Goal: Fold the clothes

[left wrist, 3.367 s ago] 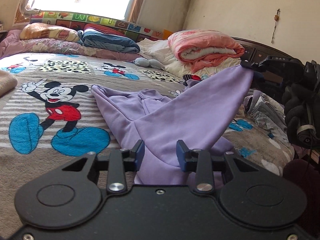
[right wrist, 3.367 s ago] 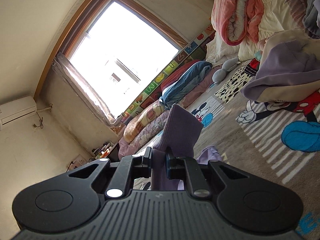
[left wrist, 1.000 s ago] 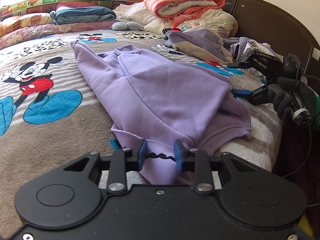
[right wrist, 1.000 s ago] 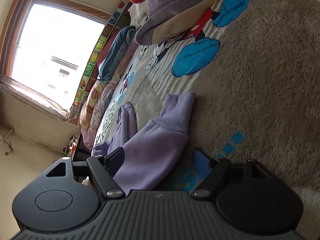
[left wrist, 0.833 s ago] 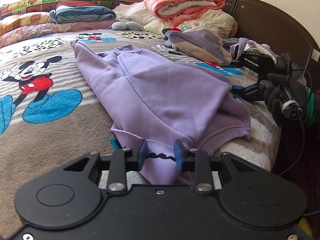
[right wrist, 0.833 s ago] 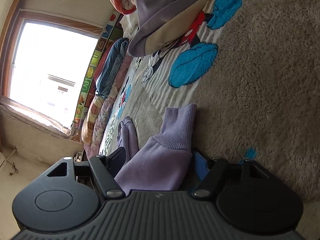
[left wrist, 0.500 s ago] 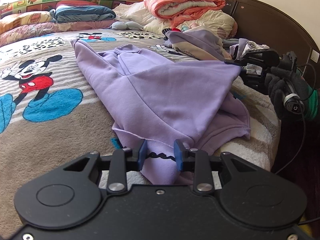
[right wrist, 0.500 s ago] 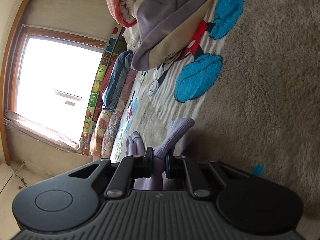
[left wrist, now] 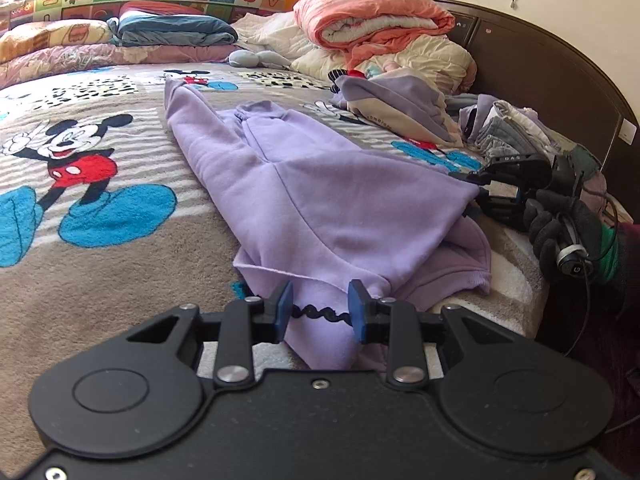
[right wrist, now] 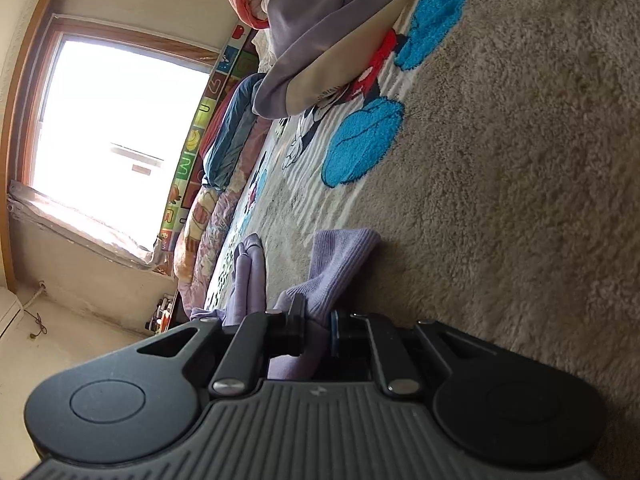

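Here the left gripper (left wrist: 320, 308) has its jaws spread, with the near hem of the lilac sweatshirt (left wrist: 320, 200) lying between the blue pads (left wrist: 282, 310) but not pinched. The right gripper (right wrist: 316, 326) has its jaws pressed together on the sweatshirt's ribbed cuff (right wrist: 340, 256), which sticks out past the fingertips; in the left wrist view this gripper (left wrist: 484, 190) sits at the garment's right corner, held by a hand in a dark glove (left wrist: 560, 224).

The sweatshirt lies spread lengthwise down the bed, one sleeve (left wrist: 188, 108) stretching away toward the far side. Beyond it a crumpled grey-and-cream garment (left wrist: 396, 104) rests on the blanket, with a small heap of folded clothes (left wrist: 508, 128) just beside it near the headboard. Further back sit a rolled orange quilt (left wrist: 372, 20) on a cream comforter (left wrist: 420, 56), a small grey soft toy (left wrist: 256, 58), and stacked bedding (left wrist: 172, 30) along the far edge.

All of this rests on a plush beige blanket (left wrist: 100, 272) printed with a cartoon mouse (left wrist: 72, 156). A dark wooden headboard (left wrist: 552, 76) curves along the right, and a bright window (right wrist: 108, 136) with a wooden frame fills the wall past the bed.
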A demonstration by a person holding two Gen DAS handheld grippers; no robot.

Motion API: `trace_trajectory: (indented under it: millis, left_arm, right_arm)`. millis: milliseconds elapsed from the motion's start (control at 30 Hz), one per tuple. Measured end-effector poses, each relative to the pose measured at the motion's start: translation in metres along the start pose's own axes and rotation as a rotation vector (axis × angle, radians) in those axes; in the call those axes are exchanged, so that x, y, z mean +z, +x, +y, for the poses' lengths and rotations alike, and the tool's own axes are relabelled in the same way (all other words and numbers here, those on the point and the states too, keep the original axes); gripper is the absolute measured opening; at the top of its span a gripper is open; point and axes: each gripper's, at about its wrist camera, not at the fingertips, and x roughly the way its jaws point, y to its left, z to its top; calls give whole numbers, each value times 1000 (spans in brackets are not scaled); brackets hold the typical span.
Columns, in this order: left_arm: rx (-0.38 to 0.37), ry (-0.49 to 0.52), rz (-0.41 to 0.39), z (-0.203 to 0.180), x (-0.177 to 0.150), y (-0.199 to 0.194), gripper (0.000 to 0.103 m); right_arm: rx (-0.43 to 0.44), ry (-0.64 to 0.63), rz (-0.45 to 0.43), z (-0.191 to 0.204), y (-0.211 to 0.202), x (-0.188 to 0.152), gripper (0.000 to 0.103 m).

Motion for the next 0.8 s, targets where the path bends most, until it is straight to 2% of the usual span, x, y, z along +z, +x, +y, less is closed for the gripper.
trace_trajectory:
  millis: [100,267,367,467,567,700,800]
  left_arm:
    - [10,-48,-79,4,10,-6,28]
    - [26,-115,-196,9,25,-13,28]
    - [44,-42,-131,-4,28,11,28]
    - [85,35,8,-12,24,44,28]
    - [86,29,83,-9,21,58,28]
    - [107,-1,8,-7,36,38,28]
    - [160,-84,-109,3,64,28,28]
  right_arm:
    - [42,3,-6,-3,-2,0,14]
    - [62,-11,-13,0,-2,3,14]
    - [69,0,-15,-2,-1,3,14]
    - [67,-10,-17,0,-4,2,14]
    - [75,-18,-22,2,-7,2,14]
    - [83,-27,-17,3,-9,1,14]
    - [67,-20,-4,-1,-7,-1,14]
